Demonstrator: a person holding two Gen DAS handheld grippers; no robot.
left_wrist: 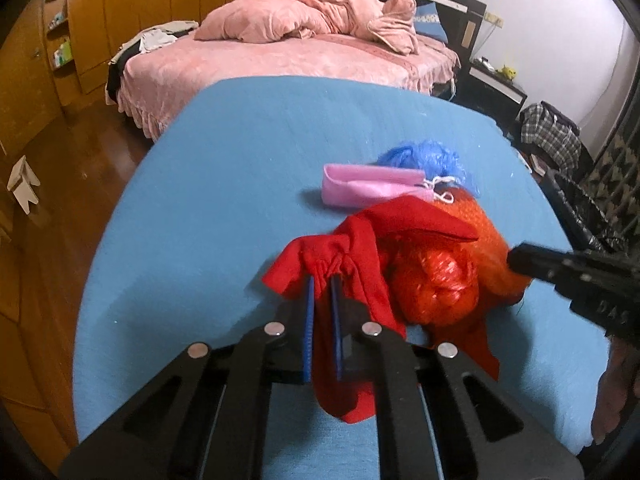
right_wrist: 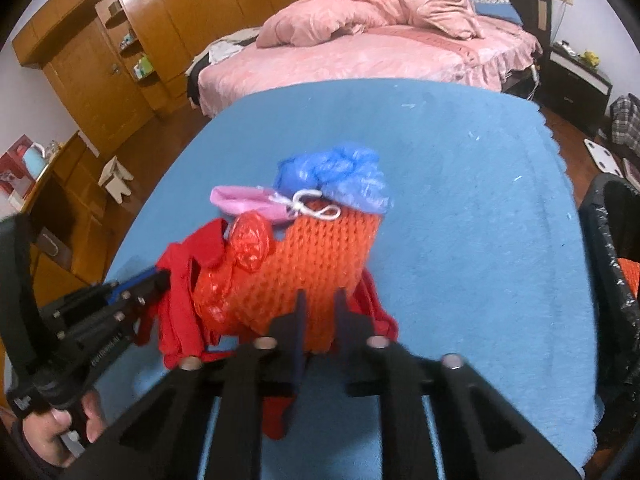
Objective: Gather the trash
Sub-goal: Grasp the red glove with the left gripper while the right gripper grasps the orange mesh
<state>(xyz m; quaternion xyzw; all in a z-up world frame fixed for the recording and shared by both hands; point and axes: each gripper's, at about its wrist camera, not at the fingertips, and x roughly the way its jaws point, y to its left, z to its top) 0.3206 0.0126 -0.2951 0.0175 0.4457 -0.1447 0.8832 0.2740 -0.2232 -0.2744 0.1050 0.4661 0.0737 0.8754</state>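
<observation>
A pile of trash lies on the blue table cover (left_wrist: 224, 152). My left gripper (left_wrist: 323, 280) is shut on a red cloth (left_wrist: 360, 248); the cloth also shows in the right wrist view (right_wrist: 180, 280). My right gripper (right_wrist: 320, 300) is shut on an orange knitted piece (right_wrist: 320, 256), which also shows in the left wrist view (left_wrist: 492, 248). A crumpled red plastic bag (left_wrist: 436, 280) lies between them. A pink face mask (left_wrist: 368, 188) and a crumpled blue plastic bag (left_wrist: 428, 156) lie just behind the pile.
A black-lined trash bin (right_wrist: 612, 240) stands at the table's right edge, with something orange inside. A pink bed (left_wrist: 312, 56) is behind the table. Wooden wardrobes (right_wrist: 120, 40) line the left wall. A small white stool (right_wrist: 116, 178) stands on the floor.
</observation>
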